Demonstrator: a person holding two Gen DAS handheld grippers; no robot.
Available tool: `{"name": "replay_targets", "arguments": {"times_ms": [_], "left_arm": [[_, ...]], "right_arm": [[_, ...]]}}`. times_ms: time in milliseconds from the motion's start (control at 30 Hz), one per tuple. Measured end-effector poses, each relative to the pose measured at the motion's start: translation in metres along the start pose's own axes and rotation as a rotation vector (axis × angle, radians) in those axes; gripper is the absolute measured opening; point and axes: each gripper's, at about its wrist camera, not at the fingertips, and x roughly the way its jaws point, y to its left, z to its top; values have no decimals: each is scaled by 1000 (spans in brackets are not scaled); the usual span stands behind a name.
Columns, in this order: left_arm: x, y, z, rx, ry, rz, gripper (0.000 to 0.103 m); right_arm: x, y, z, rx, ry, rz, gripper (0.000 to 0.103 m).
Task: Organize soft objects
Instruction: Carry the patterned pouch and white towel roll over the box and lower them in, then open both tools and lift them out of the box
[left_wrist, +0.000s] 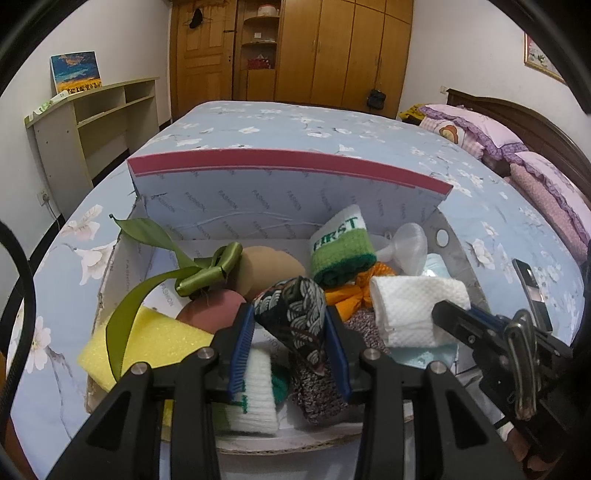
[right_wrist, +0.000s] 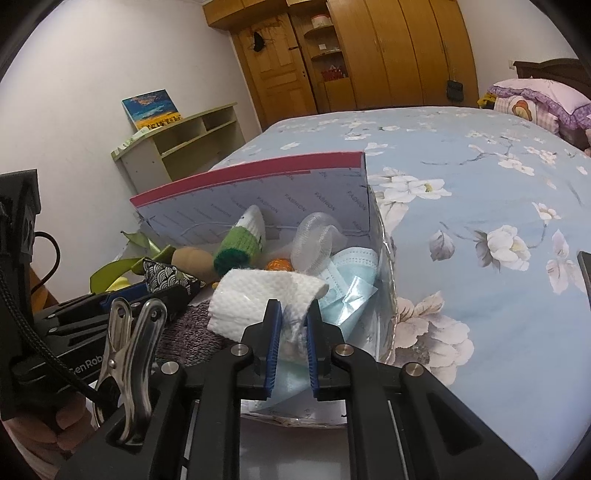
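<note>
An open cardboard box (left_wrist: 236, 199) sits on the bed and holds several soft items. My left gripper (left_wrist: 290, 332) is shut on a black wave-patterned fabric pouch (left_wrist: 295, 314) and holds it over the box. My right gripper (right_wrist: 293, 325) is shut on a white paper towel (right_wrist: 258, 299) over the box's right side; the towel also shows in the left wrist view (left_wrist: 413, 310). In the box lie a yellow sponge (left_wrist: 147, 343), a green ribbon (left_wrist: 199, 273), a green and white "FIRST" wristband (left_wrist: 340, 247), powder puffs (left_wrist: 266, 273), a blue face mask (right_wrist: 351, 273) and knitted cloth (left_wrist: 317, 387).
The bed (right_wrist: 480, 192) has a blue floral sheet. Pink pillows (left_wrist: 472, 129) lie at its right end. A dark phone (left_wrist: 532, 288) lies on the sheet right of the box. A shelf unit (left_wrist: 92, 114) stands by the left wall, wooden wardrobes (left_wrist: 332, 48) behind.
</note>
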Motion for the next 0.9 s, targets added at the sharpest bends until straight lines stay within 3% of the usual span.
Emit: {"name": "replay_targets", "arguments": {"times_ms": [133,300,900], "left_arm": [[1,-1,2,0,22,1,44],[-8,-2,3,-2,7,13,57],[-59,2,-7,-17,-44,21,58]], "right_arm": [[-4,0,0,17,-16,7,31],[-12,1,3,18,-34,4,36],[-52,20,-1,-20,-93,-8,50]]}}
